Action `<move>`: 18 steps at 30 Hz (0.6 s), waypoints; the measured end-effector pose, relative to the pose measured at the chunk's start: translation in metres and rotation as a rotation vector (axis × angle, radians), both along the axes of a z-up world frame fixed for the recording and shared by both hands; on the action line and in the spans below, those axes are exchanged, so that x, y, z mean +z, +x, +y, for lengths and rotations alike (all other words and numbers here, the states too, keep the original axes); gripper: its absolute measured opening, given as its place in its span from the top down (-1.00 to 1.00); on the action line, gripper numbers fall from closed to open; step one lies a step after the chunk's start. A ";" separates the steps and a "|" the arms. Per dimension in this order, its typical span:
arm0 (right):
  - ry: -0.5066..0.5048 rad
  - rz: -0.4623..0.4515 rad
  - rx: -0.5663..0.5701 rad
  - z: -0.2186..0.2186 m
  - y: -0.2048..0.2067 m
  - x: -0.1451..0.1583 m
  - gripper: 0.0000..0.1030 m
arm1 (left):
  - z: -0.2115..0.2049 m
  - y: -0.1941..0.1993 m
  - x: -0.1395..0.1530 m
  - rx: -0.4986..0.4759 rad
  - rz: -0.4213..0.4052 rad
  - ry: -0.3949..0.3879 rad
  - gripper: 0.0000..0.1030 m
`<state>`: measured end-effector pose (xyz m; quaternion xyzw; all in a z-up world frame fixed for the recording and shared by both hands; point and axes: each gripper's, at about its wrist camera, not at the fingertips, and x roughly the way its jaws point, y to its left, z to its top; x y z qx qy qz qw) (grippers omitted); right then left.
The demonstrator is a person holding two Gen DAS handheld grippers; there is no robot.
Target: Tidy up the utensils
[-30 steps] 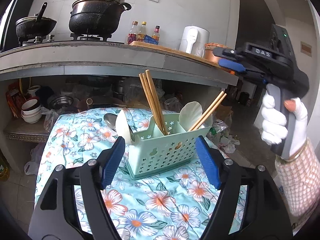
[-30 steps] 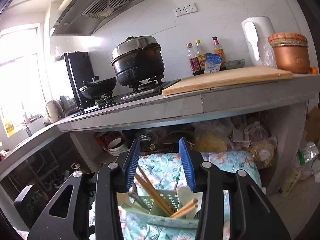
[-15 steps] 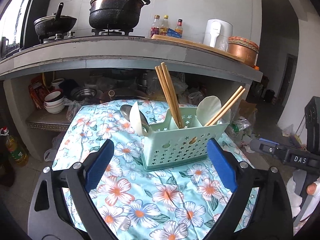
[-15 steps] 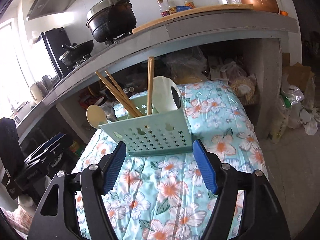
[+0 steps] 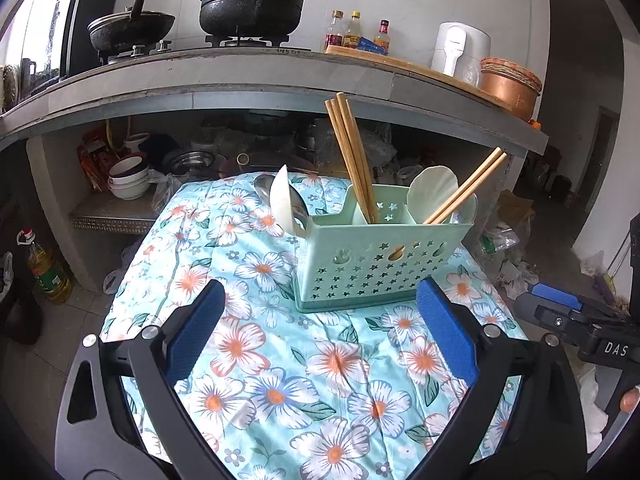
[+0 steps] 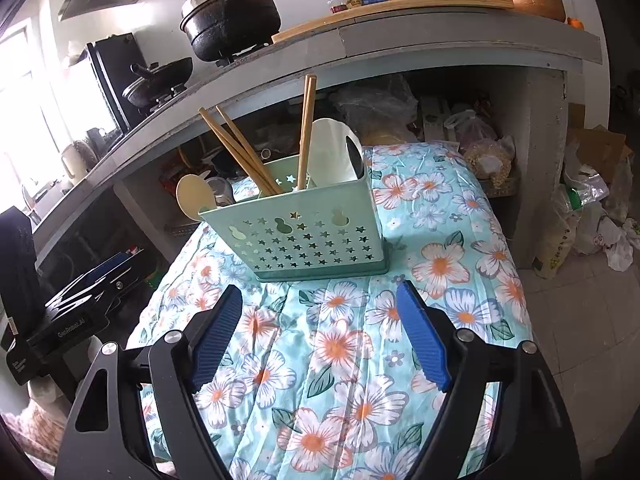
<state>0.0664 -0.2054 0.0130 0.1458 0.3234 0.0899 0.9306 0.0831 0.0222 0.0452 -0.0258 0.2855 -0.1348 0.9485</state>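
Left wrist view looks over a low table under a quilted floral cloth [image 5: 280,380], turquoise with white and orange blossoms. Beyond it runs a grey concrete counter [image 5: 240,76] bearing a blackened stockpot [image 5: 256,0], a wok, sauce bottles and a copper pot; bowls and bags crowd the shelf beneath.

Pitched downward over the cloth, the left gripper [image 5: 320,336] has its blue ribbed pads spread very wide and opening further, with nothing between them. Just ahead of it, slightly right of centre, stands the mint-green plastic caddy [image 5: 380,260], its wall pierced with stars and gourd shapes. Wooden chopsticks [image 5: 352,156] lean out of its middle and right compartments, pale flat spoons [image 5: 282,196] at either end.

From the right wrist view, the right gripper [image 6: 320,336] also tilts down above the cloth, jaws opening and empty, the caddy [image 6: 312,240] directly ahead, apart from both pads. A white-gloved hand [image 5: 592,400] holds its handle.
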 end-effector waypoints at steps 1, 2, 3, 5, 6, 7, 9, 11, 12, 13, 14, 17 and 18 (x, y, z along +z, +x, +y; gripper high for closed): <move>-0.002 0.002 0.001 0.000 0.000 0.000 -0.50 | -0.001 0.001 0.000 0.003 0.007 0.002 -0.80; -0.003 0.003 0.003 0.000 0.000 0.000 -0.50 | -0.002 0.001 0.000 0.007 0.012 0.004 -0.80; -0.004 0.004 0.007 0.001 0.000 0.000 -0.51 | -0.002 0.002 -0.001 0.012 0.018 0.004 -0.80; -0.008 0.006 0.011 0.002 0.001 -0.001 -0.51 | -0.003 0.004 -0.002 0.025 0.031 0.007 -0.80; -0.010 0.007 0.015 0.002 0.001 -0.001 -0.51 | -0.004 0.004 -0.003 0.032 0.038 0.011 -0.80; -0.012 0.007 0.017 0.002 0.001 -0.002 -0.51 | -0.004 0.005 -0.004 0.036 0.045 0.013 -0.80; -0.017 0.007 0.020 0.003 0.001 -0.002 -0.51 | -0.005 0.006 -0.006 0.051 0.062 0.019 -0.80; -0.022 0.007 0.026 0.004 0.001 -0.002 -0.51 | -0.005 0.006 -0.008 0.064 0.074 0.022 -0.80; -0.026 0.006 0.028 0.004 0.001 -0.002 -0.52 | -0.005 0.006 -0.008 0.073 0.076 0.026 -0.80; -0.030 0.005 0.029 0.005 0.001 -0.002 -0.52 | -0.005 0.005 -0.008 0.083 0.077 0.032 -0.80; -0.036 0.003 0.030 0.005 0.001 -0.002 -0.53 | -0.006 0.005 -0.007 0.092 0.078 0.039 -0.80; -0.060 -0.001 0.027 0.006 0.000 -0.001 -0.53 | -0.008 0.001 -0.007 0.129 0.079 0.073 -0.80; -0.067 -0.002 0.025 0.006 0.000 -0.001 -0.53 | -0.009 0.000 -0.006 0.145 0.077 0.083 -0.80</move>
